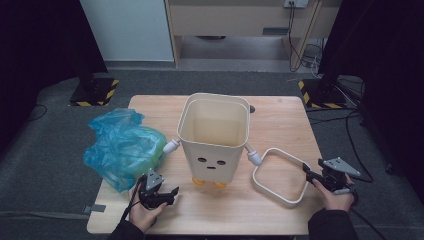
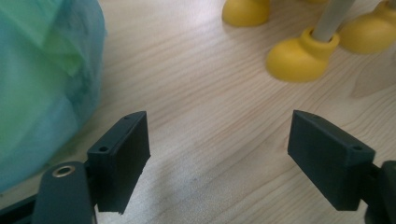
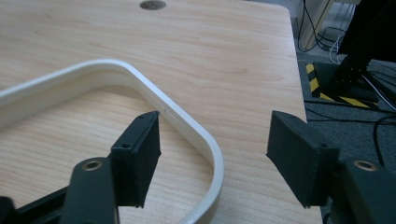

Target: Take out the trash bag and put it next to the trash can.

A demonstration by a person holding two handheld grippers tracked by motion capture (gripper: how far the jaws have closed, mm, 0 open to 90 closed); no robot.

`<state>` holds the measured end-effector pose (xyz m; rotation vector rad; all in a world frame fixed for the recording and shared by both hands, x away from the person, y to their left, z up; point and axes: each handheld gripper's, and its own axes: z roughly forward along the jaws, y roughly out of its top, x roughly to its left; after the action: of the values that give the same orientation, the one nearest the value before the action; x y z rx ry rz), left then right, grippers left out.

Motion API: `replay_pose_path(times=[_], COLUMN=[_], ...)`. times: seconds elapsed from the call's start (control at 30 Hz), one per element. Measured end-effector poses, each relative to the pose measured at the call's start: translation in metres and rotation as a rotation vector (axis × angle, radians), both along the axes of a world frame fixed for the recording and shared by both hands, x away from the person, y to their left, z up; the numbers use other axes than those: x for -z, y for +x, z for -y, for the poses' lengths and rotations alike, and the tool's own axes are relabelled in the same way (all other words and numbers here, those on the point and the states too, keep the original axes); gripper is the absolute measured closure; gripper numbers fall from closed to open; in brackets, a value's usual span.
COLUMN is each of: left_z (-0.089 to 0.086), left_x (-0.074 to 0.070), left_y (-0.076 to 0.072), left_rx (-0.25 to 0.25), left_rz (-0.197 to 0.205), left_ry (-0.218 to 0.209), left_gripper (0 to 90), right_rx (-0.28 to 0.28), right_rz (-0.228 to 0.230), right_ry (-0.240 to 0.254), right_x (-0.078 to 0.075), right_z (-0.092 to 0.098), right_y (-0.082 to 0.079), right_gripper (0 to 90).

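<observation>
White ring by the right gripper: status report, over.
Left gripper open over bare table, nothing held. Right gripper open, straddling white ring's corner, fingers not touching. Bin and blue bag stand clear.

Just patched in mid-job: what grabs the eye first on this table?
The cream bin with a little face, stub arms and yellow feet, standing mid-table. Left of it lies a crumpled blue bag; right of it a white ring frame lies flat, its near corner between the right gripper's open jaws. The left gripper hovers open over bare wood.

Wooden table (image 1: 280, 120), cream bin (image 1: 215, 140), white frame (image 1: 280, 176), blue bag (image 1: 122, 147)
</observation>
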<state>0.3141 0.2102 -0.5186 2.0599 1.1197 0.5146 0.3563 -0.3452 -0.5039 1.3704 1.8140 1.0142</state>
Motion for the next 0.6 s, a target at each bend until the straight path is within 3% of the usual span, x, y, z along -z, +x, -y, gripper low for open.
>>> replay_pose_path(times=[0.33, 0.6], left_z=[0.005, 0.007], left_x=[0.010, 0.014], left_y=[0.005, 0.007], left_rx=[0.013, 0.015], left_rz=[-0.045, -0.046], left_ry=[0.034, 0.039], left_gripper=[16.6, 13.8], right_rx=[-0.044, -0.048], right_rz=[-0.086, -0.142], right_ry=[-0.028, -0.047], right_x=[0.013, 0.019], right_z=[-0.003, 0.000], right_y=[0.014, 0.023], right_gripper=[50.6, 61.5])
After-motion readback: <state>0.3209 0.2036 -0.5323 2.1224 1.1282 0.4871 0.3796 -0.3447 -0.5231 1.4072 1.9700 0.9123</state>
